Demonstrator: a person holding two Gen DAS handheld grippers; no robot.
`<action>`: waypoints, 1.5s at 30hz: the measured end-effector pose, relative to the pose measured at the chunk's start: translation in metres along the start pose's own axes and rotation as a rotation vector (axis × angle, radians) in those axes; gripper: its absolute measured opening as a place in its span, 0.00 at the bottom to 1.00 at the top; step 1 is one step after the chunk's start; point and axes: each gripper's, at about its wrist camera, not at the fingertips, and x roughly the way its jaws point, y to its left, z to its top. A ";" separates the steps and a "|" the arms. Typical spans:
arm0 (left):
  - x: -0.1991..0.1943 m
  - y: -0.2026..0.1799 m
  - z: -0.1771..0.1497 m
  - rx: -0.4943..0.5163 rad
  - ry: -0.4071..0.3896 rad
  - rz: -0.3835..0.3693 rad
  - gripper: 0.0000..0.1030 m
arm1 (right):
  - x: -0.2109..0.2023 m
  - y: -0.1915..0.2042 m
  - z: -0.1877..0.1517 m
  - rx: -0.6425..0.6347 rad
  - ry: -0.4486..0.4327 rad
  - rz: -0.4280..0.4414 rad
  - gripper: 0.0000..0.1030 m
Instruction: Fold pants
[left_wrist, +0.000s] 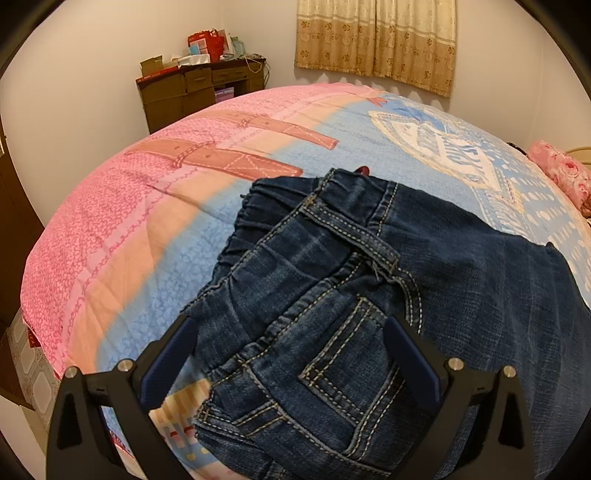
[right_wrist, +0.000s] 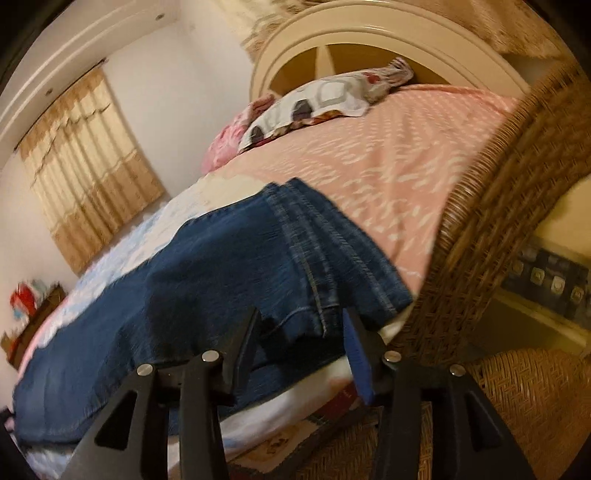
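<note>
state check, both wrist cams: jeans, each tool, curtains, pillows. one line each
jeans: flat on the bed, waistband bunched, back pocket up; leg hems stacked at the bed edge
left tool: open, straddling the waist end
right tool: open, at the hem end, gripping nothing
curtains: drawn shut
pillows: piled against the headboard

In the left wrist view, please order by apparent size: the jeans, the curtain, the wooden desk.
1. jeans, largest, though nearest to the camera
2. curtain
3. wooden desk, smallest, though farthest with the curtain
</note>
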 end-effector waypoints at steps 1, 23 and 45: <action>0.000 0.000 0.001 0.000 0.002 0.001 1.00 | 0.000 0.002 0.002 -0.013 -0.003 -0.002 0.44; -0.001 -0.006 0.002 0.068 0.001 -0.009 1.00 | 0.014 0.014 -0.004 -0.101 -0.083 -0.305 0.11; 0.000 -0.007 0.003 0.051 0.006 0.004 1.00 | -0.010 -0.040 0.009 0.131 -0.211 -0.133 0.52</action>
